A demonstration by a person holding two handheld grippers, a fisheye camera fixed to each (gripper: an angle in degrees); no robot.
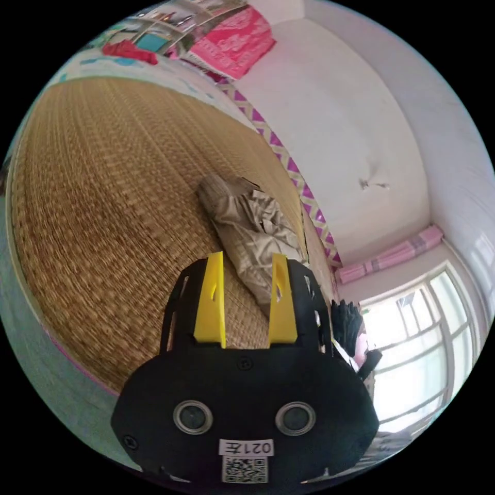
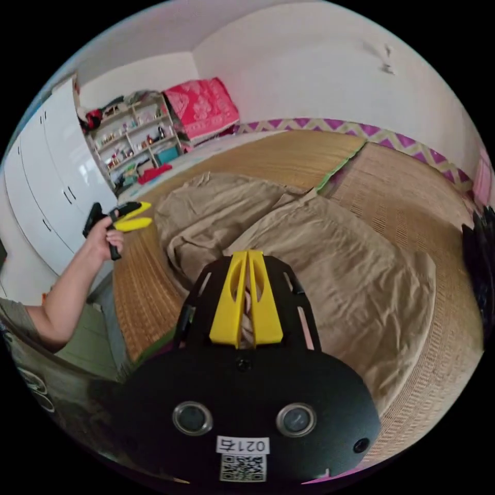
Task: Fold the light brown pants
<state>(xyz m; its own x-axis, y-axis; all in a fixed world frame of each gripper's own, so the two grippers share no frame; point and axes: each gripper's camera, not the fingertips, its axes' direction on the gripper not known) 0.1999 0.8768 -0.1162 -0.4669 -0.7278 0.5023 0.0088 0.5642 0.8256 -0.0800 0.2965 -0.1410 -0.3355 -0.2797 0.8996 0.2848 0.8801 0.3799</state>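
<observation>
Light brown cotton pants (image 2: 330,258) pinched in the right gripper (image 2: 247,258); left gripper (image 1: 247,263) gapes empty, well short of them.

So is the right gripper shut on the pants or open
Shut on them. In the right gripper view the right gripper has its yellow jaws pressed together with a strip of the light brown pants pinched between them.

Pants (image 2: 330,258) on mat (image 2: 412,191), w/ shelves (image 2: 134,139) behind by wall
</observation>
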